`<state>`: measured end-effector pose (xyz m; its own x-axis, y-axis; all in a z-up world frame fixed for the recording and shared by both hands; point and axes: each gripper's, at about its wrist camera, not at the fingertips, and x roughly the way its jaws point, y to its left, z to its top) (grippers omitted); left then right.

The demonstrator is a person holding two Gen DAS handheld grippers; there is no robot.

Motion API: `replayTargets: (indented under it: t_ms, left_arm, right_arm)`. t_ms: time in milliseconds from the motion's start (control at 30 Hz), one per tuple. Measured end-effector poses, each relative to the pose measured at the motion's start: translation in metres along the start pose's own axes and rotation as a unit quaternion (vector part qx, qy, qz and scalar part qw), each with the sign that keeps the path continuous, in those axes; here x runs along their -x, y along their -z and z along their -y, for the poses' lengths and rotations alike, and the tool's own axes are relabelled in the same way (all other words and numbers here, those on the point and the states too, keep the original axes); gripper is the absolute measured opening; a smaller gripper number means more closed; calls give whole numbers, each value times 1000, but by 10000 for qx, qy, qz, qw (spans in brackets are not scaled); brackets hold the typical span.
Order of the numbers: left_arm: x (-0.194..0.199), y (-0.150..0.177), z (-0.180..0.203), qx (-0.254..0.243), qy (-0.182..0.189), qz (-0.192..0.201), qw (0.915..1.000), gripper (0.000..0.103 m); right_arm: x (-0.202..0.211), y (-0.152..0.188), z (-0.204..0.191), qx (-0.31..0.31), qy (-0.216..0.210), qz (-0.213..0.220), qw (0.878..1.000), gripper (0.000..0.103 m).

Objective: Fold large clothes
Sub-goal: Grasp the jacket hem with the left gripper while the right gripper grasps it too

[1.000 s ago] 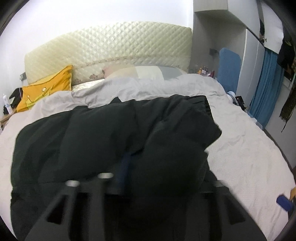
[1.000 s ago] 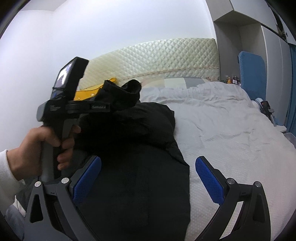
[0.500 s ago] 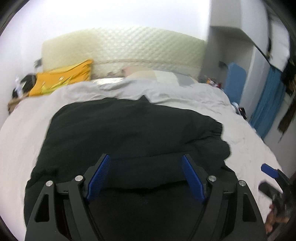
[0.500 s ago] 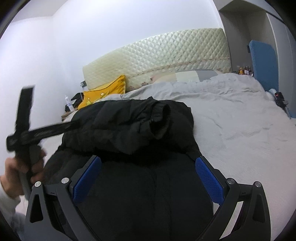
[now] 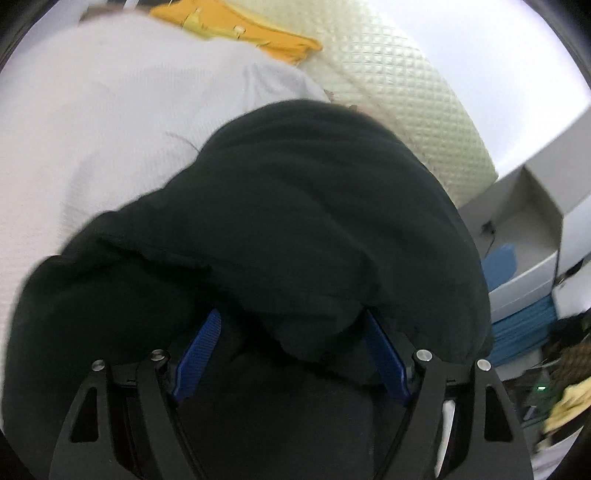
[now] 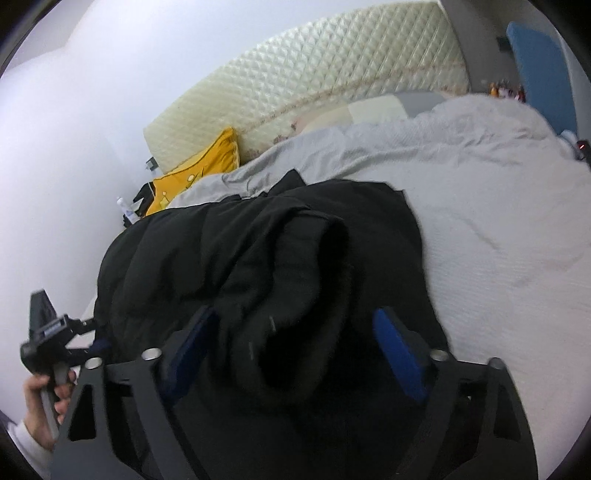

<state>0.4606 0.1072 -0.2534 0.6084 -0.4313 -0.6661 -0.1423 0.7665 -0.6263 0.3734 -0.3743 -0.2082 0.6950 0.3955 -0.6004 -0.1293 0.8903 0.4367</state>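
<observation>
no text, label or number can be read; the left gripper point(image 6: 94, 334) bears only a blurred label.

Left wrist view: rolled hard to one side, tilted down, very near the black coat point(image 5: 295, 229), filling most of the frame; bed point(image 5: 110, 118) and headboard point(image 5: 413, 96) slanting across the top. Right wrist view: tilted down too, a little further back, facing the headboard point(image 6: 314, 74) across the bed point(image 6: 498, 229), less rolled. Shared by both: coat point(image 6: 258, 258), bed, headboard, yellow pillow point(image 5: 251, 33). Left gripper point(image 6: 48, 339) at the right view's left edge.
</observation>
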Motion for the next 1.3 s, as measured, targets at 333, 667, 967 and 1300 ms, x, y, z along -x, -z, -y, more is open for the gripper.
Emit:
replayTargets:
  t_ms: [333,667,967,1300]
  left_arm:
    - [4,-41,11,-157,74,647,9978,29]
    - [-14,-51,25,-1351,-1163,543,9825,22]
    - [-57,-43,28,-1666,-1498,160,9744,25]
    - [4,-24,51,-2382,-1775,485,9536,50]
  right_arm:
    - [-21,-44,-74,1322,178,326,9905,25]
    - [-87,-38,-76,1466,993,-270,9838,29]
    - [-116,-20,-56,1467,1029,-346,9832,33]
    - [-51,-22,-52,1304,940,281,9866,69]
